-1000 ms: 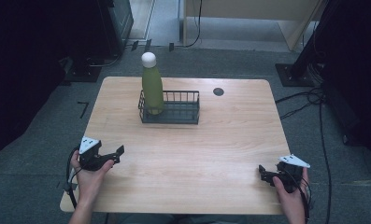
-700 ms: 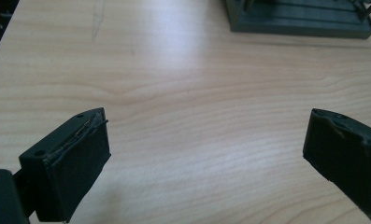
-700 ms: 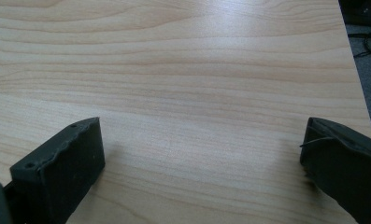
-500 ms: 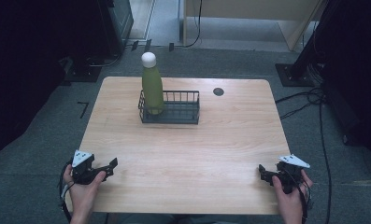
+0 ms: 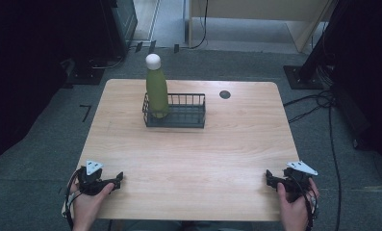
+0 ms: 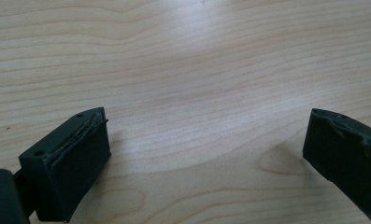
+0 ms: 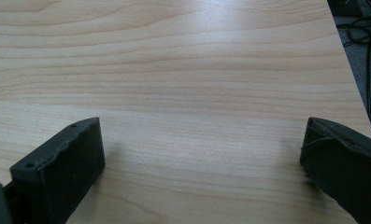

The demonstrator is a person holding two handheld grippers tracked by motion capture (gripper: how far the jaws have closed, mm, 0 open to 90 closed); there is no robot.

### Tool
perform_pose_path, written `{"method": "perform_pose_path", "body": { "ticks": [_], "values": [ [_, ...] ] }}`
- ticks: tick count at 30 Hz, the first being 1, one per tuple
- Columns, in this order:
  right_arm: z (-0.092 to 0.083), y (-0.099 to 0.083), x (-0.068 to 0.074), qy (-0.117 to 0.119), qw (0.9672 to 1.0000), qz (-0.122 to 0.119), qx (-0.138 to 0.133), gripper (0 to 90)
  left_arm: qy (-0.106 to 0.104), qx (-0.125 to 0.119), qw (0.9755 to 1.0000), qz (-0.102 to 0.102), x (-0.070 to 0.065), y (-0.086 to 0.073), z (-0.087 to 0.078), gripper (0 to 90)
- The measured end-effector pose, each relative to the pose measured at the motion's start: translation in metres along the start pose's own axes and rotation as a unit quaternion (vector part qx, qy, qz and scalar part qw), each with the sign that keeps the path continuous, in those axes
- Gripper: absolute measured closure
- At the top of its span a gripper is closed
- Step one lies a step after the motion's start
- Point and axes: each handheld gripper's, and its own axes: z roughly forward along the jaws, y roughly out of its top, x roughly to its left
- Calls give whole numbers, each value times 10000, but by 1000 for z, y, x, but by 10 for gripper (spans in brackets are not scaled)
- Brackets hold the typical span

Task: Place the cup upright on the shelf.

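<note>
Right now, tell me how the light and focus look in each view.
High view: the pale wooden table is evenly lit and the tall green bottle with a white cap is sharp, while the room's edges fall into darkness. Left gripper view: a soft white glare crosses the wood grain, and the near black tongs look slightly soft. Right gripper view: glare at the top, faint shadows beside the tongs.

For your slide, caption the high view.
Green bottle upright in wire basket; both grippers open near table's front corners.

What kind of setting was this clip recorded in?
Probably a lab or workshop recording station, not a home: a bare wooden table on grey carpet, loose cables trailing across the floor, and dark equipment stands around it.
</note>
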Motion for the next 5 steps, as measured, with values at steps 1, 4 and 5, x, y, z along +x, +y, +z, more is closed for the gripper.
{"method": "perform_pose_path", "body": {
  "ticks": [1,4,5],
  "values": [
    [0,0,0,-1,10000,3,0,0,19,18,10000,65,-1,-1,0,10],
    [0,0,0,-5,10000,24,7,0,10,20,10000,67,-1,-1,0,11],
    [0,0,0,-6,10000,18,4,0,11,19,10000,68,-1,-1,0,11]
  ]
}}
